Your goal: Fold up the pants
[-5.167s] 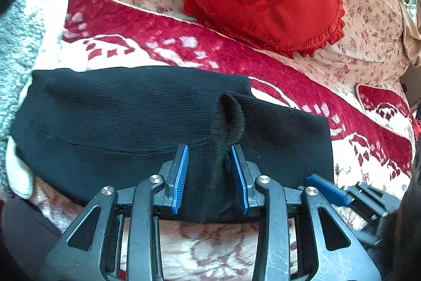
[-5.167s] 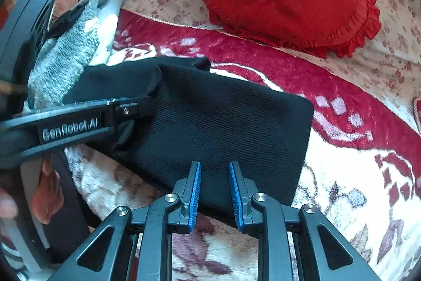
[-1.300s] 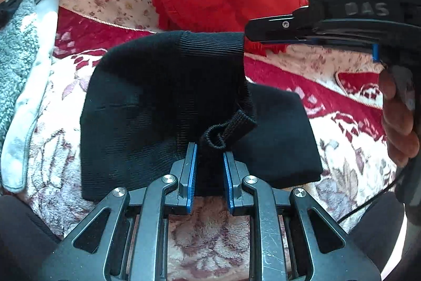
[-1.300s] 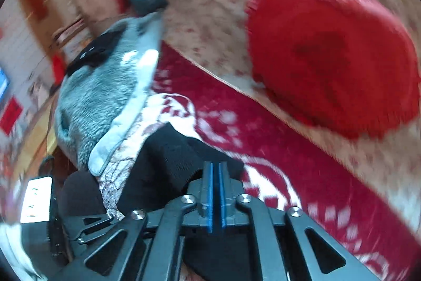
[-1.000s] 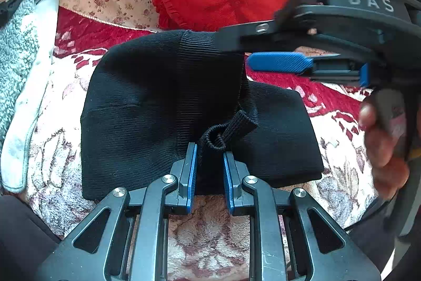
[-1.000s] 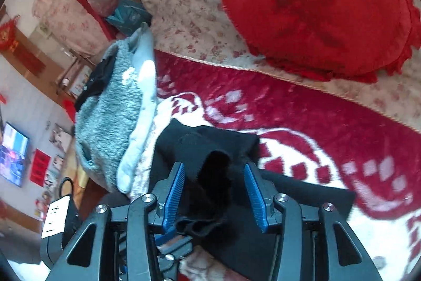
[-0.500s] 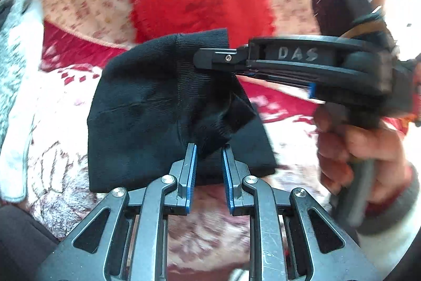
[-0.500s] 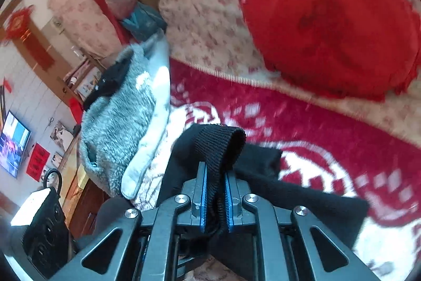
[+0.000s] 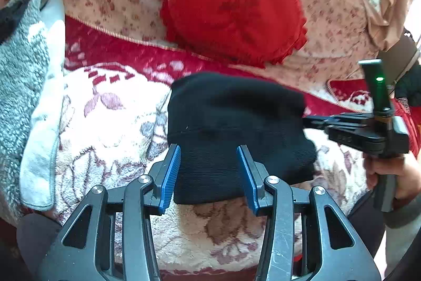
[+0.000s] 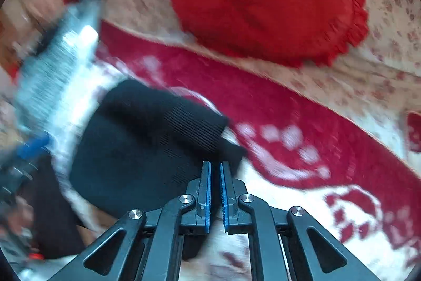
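Note:
The black ribbed pants (image 9: 236, 128) lie folded into a compact bundle on the floral blanket. My left gripper (image 9: 210, 173) is open, its blue pads either side of the bundle's near edge, holding nothing. My right gripper (image 10: 215, 191) has its pads nearly closed with a narrow gap; nothing shows between them, and the pants (image 10: 147, 146) lie just to its left. The right gripper also shows in the left wrist view (image 9: 310, 120) at the bundle's right edge.
A red heart-shaped cushion (image 9: 234, 15) leans on the flowered sofa back behind the pants. A grey fleece garment (image 9: 18, 70) lies at the left. The red and white blanket (image 9: 105, 102) covers the seat. The right wrist view is motion-blurred.
Both grippers let go of the pants. My left gripper opened wide. The lifted fold dropped onto the bundle, now lying flat and more compact. My right gripper moved to the right edge.

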The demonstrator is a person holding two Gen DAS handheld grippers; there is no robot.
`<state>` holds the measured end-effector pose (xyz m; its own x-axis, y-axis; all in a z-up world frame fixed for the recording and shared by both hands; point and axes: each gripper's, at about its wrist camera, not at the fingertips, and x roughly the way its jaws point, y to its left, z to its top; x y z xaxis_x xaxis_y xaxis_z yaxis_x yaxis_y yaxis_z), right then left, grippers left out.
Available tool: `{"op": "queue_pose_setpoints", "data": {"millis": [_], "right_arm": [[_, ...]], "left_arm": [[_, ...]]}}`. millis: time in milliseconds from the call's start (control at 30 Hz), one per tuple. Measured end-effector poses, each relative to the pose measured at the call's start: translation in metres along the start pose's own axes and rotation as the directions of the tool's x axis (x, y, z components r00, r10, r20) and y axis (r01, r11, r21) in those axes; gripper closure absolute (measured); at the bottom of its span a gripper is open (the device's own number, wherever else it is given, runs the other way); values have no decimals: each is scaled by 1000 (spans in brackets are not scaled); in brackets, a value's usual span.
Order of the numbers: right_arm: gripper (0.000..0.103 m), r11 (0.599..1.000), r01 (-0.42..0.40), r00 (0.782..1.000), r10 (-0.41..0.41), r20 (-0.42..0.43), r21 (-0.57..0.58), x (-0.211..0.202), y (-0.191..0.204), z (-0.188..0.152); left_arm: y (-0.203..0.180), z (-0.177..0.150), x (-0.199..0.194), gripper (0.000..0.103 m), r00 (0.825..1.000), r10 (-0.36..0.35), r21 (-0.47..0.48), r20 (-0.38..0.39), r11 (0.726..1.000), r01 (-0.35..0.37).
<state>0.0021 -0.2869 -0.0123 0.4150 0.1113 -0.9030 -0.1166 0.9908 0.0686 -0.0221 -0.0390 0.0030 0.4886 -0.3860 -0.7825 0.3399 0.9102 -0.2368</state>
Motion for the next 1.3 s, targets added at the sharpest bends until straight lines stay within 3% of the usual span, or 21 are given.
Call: {"op": "queue_pose_setpoints", "data": {"millis": [33,167,200,233,267,400,500,600,667,767,967,1067,1167,1233,1300], "right_arm": [[97,1000,19,1000,-19,3,7,0,-3,-1],[95,986,-136,984,123,128,96,-33,-16,4],[89,982,-163,976,147,158,96,-38,-16,7],[76,979,-180,972,162,167,95,-39,-11,12],[70,975,-198,970,180,165,97,-36,-9,15],[68,970,-198,976,182,123,142,-14,-2,18],[73,954,-232,972,218,93,189,4,0,10],[101,962,-234,966,215,140,139,1,6,6],[101,968,-222,965,200,171,117,-10,5,7],[101,976,-194,967,173,187,99,-22,-5,8],[101,990,-122,987,115,109,67,-2,0,2],[101,989,-119,987,110,114,82,-12,-4,3],[97,996,-24,984,8,181,86,-35,-3,10],[97,995,-52,973,31,228,89,-47,-1,16],[97,988,-145,962,127,244,60,-45,9,23]], "left_arm": [[3,0,2,61,1000,5,-10,-7,1000,-5],[10,12,3,61,1000,22,-36,11,999,-22],[13,17,7,61,999,33,-44,15,998,-32],[16,22,11,61,999,41,-55,17,998,-40],[18,26,15,61,999,47,-64,13,997,-46],[25,41,31,61,998,66,-85,-3,994,-66],[24,44,42,61,997,68,-76,-21,995,-69],[16,43,54,61,997,58,-59,-49,996,-61],[7,42,57,61,997,51,-39,-53,998,-53],[-7,40,64,50,998,43,5,-50,999,-43],[-22,35,68,48,996,72,72,-55,995,-68],[-11,43,57,48,998,38,25,-51,999,-37],[-2,52,51,48,998,55,-10,-20,998,-56],[3,59,56,48,997,74,-22,-23,997,-75],[6,62,67,48,996,80,-42,-49,996,-82]]}}
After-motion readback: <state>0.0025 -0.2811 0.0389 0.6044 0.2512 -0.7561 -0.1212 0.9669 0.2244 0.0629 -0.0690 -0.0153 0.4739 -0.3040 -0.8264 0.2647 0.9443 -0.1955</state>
